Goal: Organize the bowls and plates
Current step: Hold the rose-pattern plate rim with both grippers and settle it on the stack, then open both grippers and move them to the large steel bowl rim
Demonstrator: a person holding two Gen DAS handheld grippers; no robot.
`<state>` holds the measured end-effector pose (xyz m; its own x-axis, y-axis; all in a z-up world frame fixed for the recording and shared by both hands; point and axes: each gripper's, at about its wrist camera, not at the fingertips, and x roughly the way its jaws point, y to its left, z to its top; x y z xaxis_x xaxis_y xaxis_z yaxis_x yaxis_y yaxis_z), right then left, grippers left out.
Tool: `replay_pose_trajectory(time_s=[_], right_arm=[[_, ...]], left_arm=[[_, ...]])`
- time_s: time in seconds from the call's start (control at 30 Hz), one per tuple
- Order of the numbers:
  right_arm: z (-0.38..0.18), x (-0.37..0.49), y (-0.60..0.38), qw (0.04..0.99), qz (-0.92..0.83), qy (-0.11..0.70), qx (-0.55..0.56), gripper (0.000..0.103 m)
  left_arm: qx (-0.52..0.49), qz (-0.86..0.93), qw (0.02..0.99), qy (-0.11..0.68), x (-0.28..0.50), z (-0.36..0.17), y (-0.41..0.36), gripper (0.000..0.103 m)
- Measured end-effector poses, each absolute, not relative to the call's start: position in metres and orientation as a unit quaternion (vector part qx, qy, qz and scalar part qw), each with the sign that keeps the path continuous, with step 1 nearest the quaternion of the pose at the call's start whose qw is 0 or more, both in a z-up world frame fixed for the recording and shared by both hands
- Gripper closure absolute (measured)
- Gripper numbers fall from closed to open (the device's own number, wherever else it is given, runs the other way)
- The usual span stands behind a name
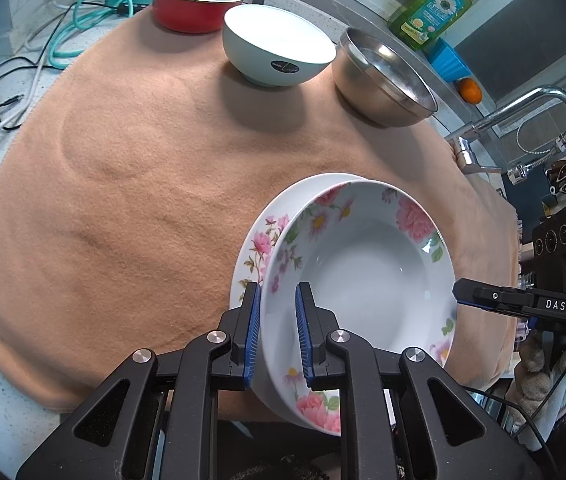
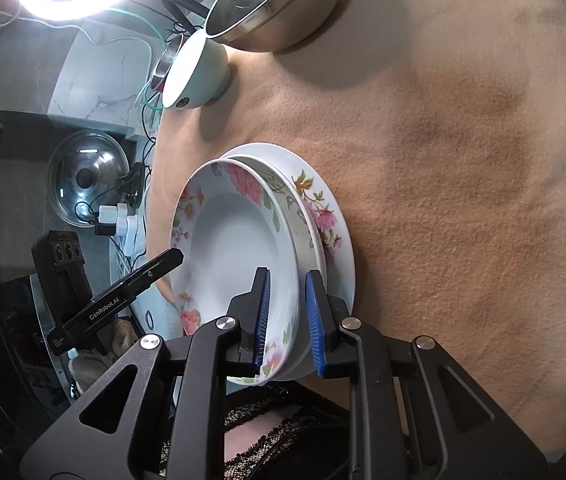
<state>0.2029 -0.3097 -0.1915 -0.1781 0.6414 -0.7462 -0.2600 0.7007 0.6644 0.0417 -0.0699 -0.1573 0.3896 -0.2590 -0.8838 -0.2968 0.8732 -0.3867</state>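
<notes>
Both of your grippers clamp the rim of the same floral soup plate above the tan cloth.

Your left gripper (image 1: 277,334) pinches the near-left rim of the floral soup plate (image 1: 367,276), and your right gripper (image 2: 287,320) pinches the opposite rim. The plate sits tilted over a flatter floral plate (image 1: 253,240) on the tan cloth (image 1: 123,200). Beyond stand the white bowl (image 1: 277,46), the steel bowl (image 1: 383,80) and the red pot (image 1: 193,2).

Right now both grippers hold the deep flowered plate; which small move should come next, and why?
Probably release it. The deep flowered plate already sits nested in the flat flowered plate on the cloth, while the left gripper and the right gripper clamp opposite rims.
</notes>
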Motion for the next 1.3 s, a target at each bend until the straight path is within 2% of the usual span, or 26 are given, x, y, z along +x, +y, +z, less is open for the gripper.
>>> replay_pose_trajectory(time_s=[0.73,1.03,1.3], right_arm=[[-0.183,0.212,-0.316,0.642,0.353,0.668,0.131,0.084],[-0.154,0.245,-0.32,0.69,0.348,0.624,0.119,0.084],[-0.132,0.294,-0.319,0.736,0.329,0.582,0.105,0.084]], left_arm=[[-0.253,0.014,0.795,0.551,0.044,-0.154,-0.066,0.087],[-0.251,0.022,0.812,0.527,0.062,-0.134,-0.049,0.087],[-0.224,0.005,0.836,0.501,0.107,-0.11,-0.056,0.087]])
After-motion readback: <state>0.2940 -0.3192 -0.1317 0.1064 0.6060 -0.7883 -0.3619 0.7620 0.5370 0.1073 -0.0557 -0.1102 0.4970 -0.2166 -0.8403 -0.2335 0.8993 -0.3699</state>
